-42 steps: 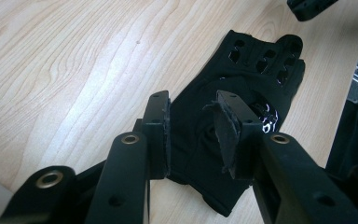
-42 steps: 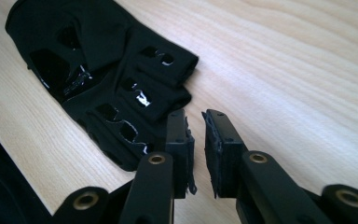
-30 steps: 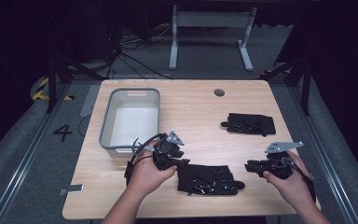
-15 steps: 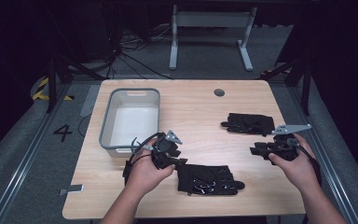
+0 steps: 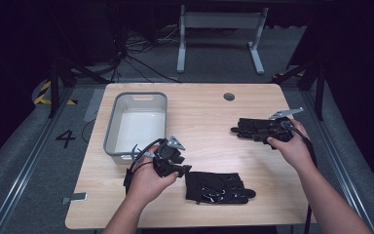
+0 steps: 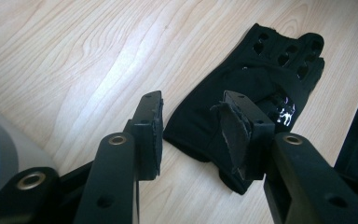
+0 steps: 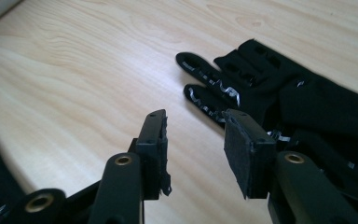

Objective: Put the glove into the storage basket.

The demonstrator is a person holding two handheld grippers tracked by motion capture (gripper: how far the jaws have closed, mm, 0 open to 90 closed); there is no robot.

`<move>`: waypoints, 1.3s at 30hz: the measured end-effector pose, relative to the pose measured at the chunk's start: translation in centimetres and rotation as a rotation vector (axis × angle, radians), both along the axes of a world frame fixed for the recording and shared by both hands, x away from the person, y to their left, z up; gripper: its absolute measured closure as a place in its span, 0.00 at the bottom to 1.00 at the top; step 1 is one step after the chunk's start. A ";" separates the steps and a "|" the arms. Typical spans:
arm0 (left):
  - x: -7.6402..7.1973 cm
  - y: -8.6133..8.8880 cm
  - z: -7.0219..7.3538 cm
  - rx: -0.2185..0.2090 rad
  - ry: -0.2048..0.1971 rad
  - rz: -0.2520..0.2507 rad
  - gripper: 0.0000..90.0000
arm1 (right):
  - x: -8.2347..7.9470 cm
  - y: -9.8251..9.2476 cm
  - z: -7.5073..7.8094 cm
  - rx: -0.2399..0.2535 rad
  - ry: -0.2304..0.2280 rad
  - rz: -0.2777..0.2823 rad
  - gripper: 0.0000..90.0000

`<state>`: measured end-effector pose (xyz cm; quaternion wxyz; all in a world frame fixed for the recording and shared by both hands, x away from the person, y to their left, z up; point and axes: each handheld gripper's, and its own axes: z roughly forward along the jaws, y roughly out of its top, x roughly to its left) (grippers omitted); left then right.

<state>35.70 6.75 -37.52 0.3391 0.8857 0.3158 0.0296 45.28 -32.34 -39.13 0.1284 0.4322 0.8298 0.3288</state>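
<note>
Your right hand has carried the right gripper away from the worktop's near right corner and up along the right edge, so it now sits over the wrist end of the black fabric glove with silver markings lying by that edge. On the way its jaws have just been opening; in the right gripper view they stand apart over bare wood, with that glove's fingers just beyond the pads and nothing pressed between them. Your forearm now reaches farther across the worktop's right side.
</note>
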 end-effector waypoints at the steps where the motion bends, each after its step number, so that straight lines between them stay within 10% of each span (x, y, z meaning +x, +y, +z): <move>1: -0.1 0.2 0.0 -0.002 -0.002 0.004 0.66 | 0.5 0.2 -0.1 -0.007 -0.004 0.001 0.68; 13: -0.8 1.4 -0.5 0.002 0.007 0.036 0.65 | 4.0 2.4 -1.9 -0.040 0.012 0.017 0.68; 32: -0.9 1.5 -0.9 0.003 0.028 0.033 0.64 | 4.8 2.1 -4.6 -0.195 0.065 0.034 0.52; 39: -0.7 1.2 -1.3 0.009 0.042 0.026 0.65 | 4.9 1.6 -4.6 -0.191 0.048 0.009 0.72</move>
